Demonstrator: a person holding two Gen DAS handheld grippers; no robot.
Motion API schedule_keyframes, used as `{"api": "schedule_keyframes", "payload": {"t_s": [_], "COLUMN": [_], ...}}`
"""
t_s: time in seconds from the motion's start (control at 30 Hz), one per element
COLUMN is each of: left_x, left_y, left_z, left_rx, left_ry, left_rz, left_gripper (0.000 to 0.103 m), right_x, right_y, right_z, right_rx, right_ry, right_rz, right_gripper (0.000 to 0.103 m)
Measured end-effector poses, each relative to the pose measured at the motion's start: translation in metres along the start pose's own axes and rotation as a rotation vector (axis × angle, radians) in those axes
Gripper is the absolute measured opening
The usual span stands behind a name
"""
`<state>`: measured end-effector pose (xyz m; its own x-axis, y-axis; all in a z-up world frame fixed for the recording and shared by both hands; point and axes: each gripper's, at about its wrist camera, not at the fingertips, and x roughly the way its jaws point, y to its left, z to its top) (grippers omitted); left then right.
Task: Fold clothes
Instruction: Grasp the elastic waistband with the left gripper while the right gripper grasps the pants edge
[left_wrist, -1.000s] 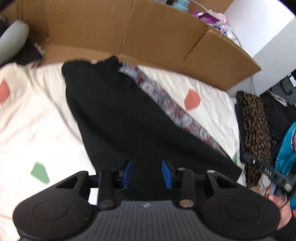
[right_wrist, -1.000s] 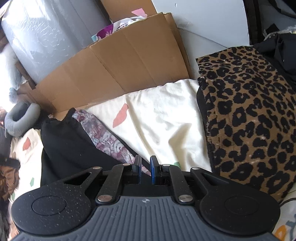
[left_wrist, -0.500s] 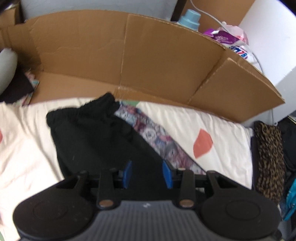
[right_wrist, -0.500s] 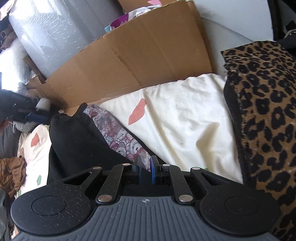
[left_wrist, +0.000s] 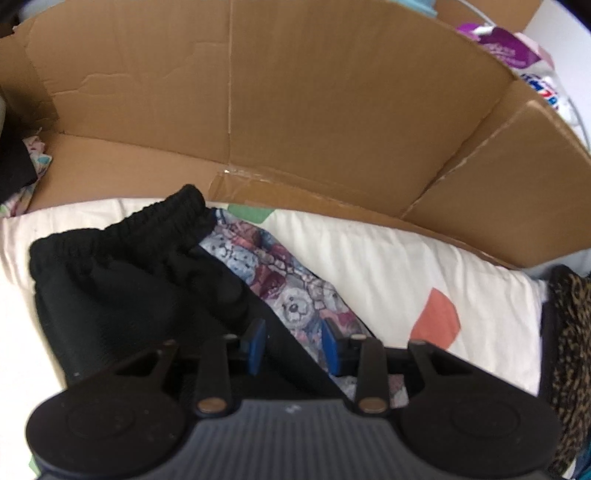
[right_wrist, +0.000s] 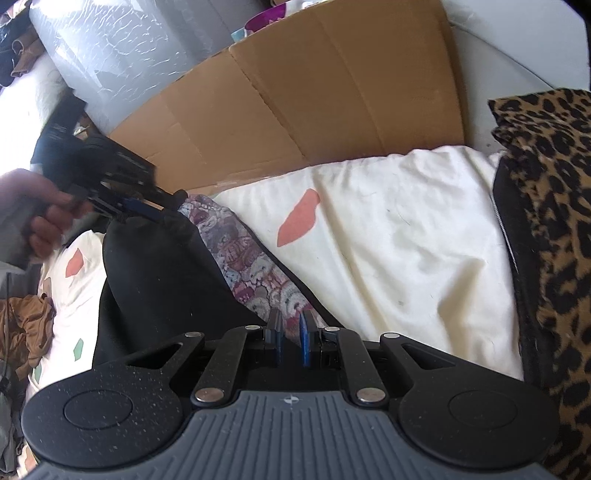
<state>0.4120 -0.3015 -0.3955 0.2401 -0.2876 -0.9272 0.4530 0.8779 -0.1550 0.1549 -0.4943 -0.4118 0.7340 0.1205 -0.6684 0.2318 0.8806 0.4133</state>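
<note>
Big cardboard sheet (left_wrist: 295, 110) stands behind a cream bedsheet (right_wrist: 388, 236) with coral patches. Leopard fabric (right_wrist: 546, 206) lies at its right edge. Black pants (left_wrist: 129, 280) lie on the sheet, floral lining showing. Left gripper (left_wrist: 291, 345) gapes wide above them; right gripper (right_wrist: 290, 341) pinches their edge.

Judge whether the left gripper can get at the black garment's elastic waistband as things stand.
Probably yes. The left gripper is open above the black garment, and the elastic waistband lies exposed ahead of it on the white sheet. Nothing covers the band; the cardboard stands behind it.
</note>
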Motion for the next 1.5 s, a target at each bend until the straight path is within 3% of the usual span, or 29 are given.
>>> {"api": "schedule_keyframes", "payload": {"t_s": [0.3,0.53,0.67,0.77,1.03,1.23,1.4,1.5], "left_x": [0.025,0.033,0.038,0.04,0.037,0.017,0.001,-0.007], "left_y": [0.016,0.035,0.039,0.042,0.047,0.044,0.032,0.021], "left_z": [-0.01,-0.018,-0.021,-0.023,-0.028,-0.021,-0.011,-0.005], "left_rx": [-0.072,-0.179,-0.207,-0.226,-0.24,-0.218,-0.193,-0.163], "left_ry": [0.04,0.076,0.1,0.103,0.086,0.026,-0.016,-0.044], "left_rz": [0.047,0.03,0.032,0.031,0.046,0.017,-0.017,-0.033], "left_gripper": [0.035,0.037,0.037,0.035,0.008,0.005,0.005,0.005], "right_x": [0.016,0.027,0.033,0.036,0.044,0.046,0.043,0.037], "right_y": [0.009,0.013,0.013,0.013,0.01,0.01,0.007,0.006], "right_z": [0.008,0.007,0.002,-0.002,-0.017,-0.023,-0.023,-0.022], "right_rx": [-0.018,-0.046,-0.073,-0.102,-0.162,-0.191,-0.19,-0.183], "right_ry": [0.007,0.034,0.057,0.081,0.136,0.148,0.152,0.133], "right_rz": [0.012,0.022,0.008,-0.008,-0.024,-0.032,-0.029,-0.035], "right_gripper": [0.01,0.011,0.033,0.036,0.037,0.03,0.002,0.0]}}
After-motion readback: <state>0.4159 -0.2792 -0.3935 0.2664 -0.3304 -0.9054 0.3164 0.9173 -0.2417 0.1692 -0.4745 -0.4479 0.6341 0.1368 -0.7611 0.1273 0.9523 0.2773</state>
